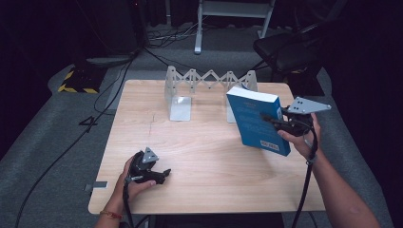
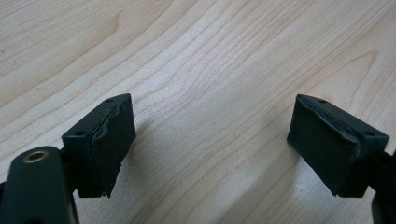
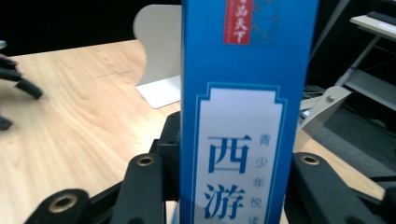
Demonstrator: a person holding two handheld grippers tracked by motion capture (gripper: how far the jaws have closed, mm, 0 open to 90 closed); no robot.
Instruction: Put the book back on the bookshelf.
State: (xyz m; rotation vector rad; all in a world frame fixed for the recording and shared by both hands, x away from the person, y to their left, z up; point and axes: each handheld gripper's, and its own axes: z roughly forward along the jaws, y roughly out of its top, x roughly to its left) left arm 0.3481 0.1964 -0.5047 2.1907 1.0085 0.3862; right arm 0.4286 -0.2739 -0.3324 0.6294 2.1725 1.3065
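At the desk's right side, my right tool point(image 1: 273, 119) pinches the thick blue paperback book point(image 1: 256, 121) aloft, tilted, the white accordion metal book rack point(image 1: 209, 80) just behind-left; my left tool point(image 1: 159, 175) rests spread, empty.

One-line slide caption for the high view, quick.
Right gripper holds a blue book above the wooden table near the expandable bookend rack; left gripper rests open.

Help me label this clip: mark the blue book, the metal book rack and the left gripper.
blue book point(image 1: 254, 121), high view, front cover.
metal book rack point(image 1: 180, 108), high view, left end plate.
left gripper point(image 2: 211, 144), left gripper view, midway between its open jaws.
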